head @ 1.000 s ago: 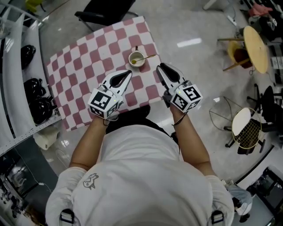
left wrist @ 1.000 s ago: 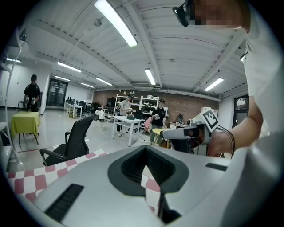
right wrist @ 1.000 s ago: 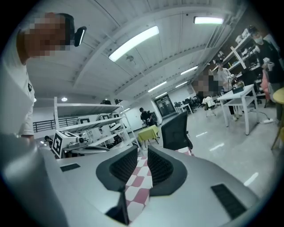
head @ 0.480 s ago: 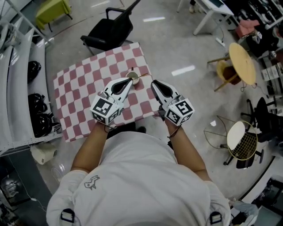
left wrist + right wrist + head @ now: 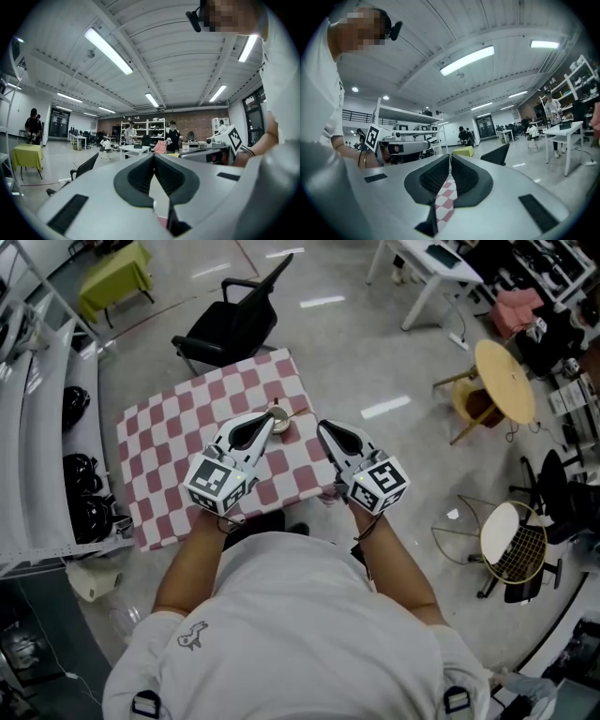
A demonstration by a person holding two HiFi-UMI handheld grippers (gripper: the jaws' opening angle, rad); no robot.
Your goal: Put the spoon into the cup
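The spoon (image 5: 296, 412) lies in the cup (image 5: 281, 423), its handle over the rim, on the checkered worktop (image 5: 159, 456). Your left claw (image 5: 153, 157) is pressed together and empty, just beside the cup. Your right claw (image 5: 450, 157) is the same, near it.

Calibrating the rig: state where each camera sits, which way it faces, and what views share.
Head view: on the head, facing steeply down at table, cup, spoon; shows torso, arms, left tool, right tool.
Left gripper view: on the left tool, facing along its shut jaws across the hall; shows right forearm, right tool.
Right gripper view: on the right tool, facing along its shut jaws over the table; shows left forearm, left tool.
Shared: all three show the chair; each gripper view sees the other tool.
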